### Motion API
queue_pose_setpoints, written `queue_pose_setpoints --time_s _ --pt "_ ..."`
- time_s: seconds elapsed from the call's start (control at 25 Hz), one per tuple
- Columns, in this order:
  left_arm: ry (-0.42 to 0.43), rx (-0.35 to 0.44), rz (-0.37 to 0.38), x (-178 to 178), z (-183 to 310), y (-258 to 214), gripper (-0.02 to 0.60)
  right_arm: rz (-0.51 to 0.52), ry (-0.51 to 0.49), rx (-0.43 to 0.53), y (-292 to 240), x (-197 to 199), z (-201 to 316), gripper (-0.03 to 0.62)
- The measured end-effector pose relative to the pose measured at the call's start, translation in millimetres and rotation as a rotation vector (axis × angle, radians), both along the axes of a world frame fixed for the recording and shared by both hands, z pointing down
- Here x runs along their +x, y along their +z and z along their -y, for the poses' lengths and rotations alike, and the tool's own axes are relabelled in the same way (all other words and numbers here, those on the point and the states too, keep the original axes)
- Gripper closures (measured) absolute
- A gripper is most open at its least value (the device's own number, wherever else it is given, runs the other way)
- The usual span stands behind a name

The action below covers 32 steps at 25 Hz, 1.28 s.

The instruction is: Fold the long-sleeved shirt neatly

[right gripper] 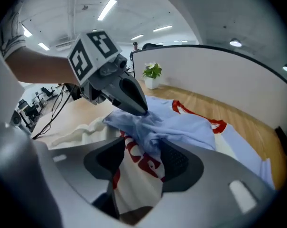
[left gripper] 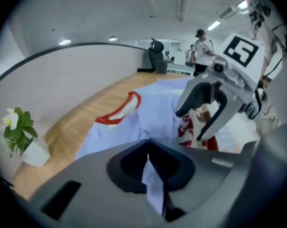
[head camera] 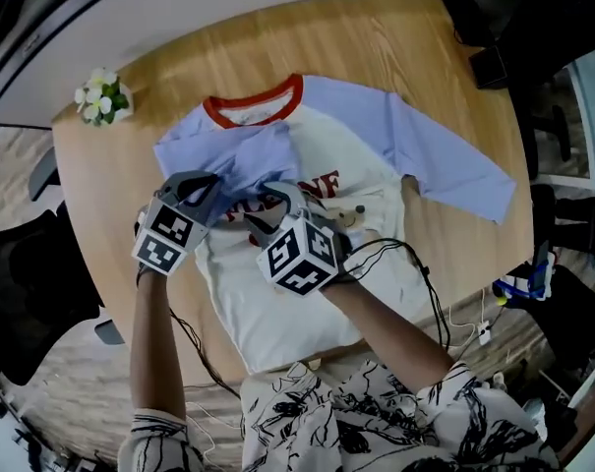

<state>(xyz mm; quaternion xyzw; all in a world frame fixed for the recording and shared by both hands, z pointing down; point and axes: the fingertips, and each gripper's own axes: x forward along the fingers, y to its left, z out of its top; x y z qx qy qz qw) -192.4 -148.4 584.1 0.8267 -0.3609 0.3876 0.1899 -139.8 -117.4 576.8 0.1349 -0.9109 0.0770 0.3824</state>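
Two grippers (head camera: 207,187) (head camera: 268,209), one shirt (head camera: 376,136).

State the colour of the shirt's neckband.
Red neckband on the shirt, best seen in the head view.

Head view: we look steeply down over the table (head camera: 395,37).
Left gripper view: close along its jaws, across the shirt (left gripper: 152,108).
Right gripper view: same, we face the red collar (right gripper: 215,124).
Shared: collar, all three.

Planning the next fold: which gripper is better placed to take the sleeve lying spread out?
Probably right: the right gripper is open and nearer the spread sleeve, while the left gripper is shut on the folded-over sleeve.
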Motion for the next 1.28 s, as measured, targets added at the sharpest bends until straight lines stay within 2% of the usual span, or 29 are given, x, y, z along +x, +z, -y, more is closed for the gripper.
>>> queue_pose_setpoints --time_s 0.12,0.16,0.24,0.52,0.56,0.6,0.64,0.68,0.8,0.88,0.92,1.0,1.12,1.2,1.28 --pt "-0.070 0.040 -0.155 13.1 18.1 -48.5 0.568 0.039 0.057 0.097 -17.4 -3.3 10.6 0.342" --pt "-0.084 0.043 -0.180 17.1 22.4 -62.6 0.568 0.055 0.085 0.121 -23.3 -3.2 13.9 0.342" --pt "-0.105 0.033 -0.198 24.3 29.4 -85.1 0.568 0.087 0.156 0.157 -33.8 -3.0 20.5 0.339" --pt "-0.185 -0.027 -0.331 70.5 44.3 -132.5 0.568 0.240 0.534 0.245 -80.1 6.0 52.6 0.205" --pt "-0.184 -0.030 -0.339 79.7 46.5 -136.3 0.568 0.264 0.570 0.250 -86.6 9.5 56.1 0.203" --pt "-0.175 -0.031 -0.335 88.1 49.5 -138.8 0.568 0.277 0.597 0.258 -92.3 14.6 59.5 0.211" --pt "-0.163 -0.029 -0.323 95.4 53.4 -140.5 0.568 0.276 0.619 0.271 -96.5 22.1 63.0 0.256" --pt "-0.151 -0.027 -0.311 101.7 58.2 -142.2 0.568 0.267 0.638 0.286 -99.3 31.8 66.3 0.341" --pt "-0.126 -0.018 -0.290 117.7 78.3 -147.9 0.568 0.264 0.670 0.294 -103.2 67.6 75.0 0.446" --pt "-0.112 -0.017 -0.277 131.0 93.4 -149.0 0.568 0.291 0.687 0.261 -105.4 93.0 83.4 0.540" --pt "-0.103 -0.019 -0.267 139.1 100.8 -147.4 0.568 0.311 0.695 0.231 -105.8 105.0 88.5 0.554" --pt "-0.081 -0.025 -0.233 157.6 115.5 -137.9 0.568 0.356 0.715 0.136 -100.9 127.6 99.5 0.562" --pt "-0.025 -0.051 -0.154 188.3 135.0 -108.9 0.566 0.398 0.772 -0.057 -76.0 160.4 113.2 0.562" --pt "0.020 -0.070 -0.086 208.2 145.7 -85.2 0.566 0.381 0.813 -0.151 -54.1 180.2 121.0 0.560" --pt "0.053 -0.099 -0.050 227.2 154.9 -62.3 0.566 0.334 0.855 -0.204 -32.1 197.8 129.7 0.560"
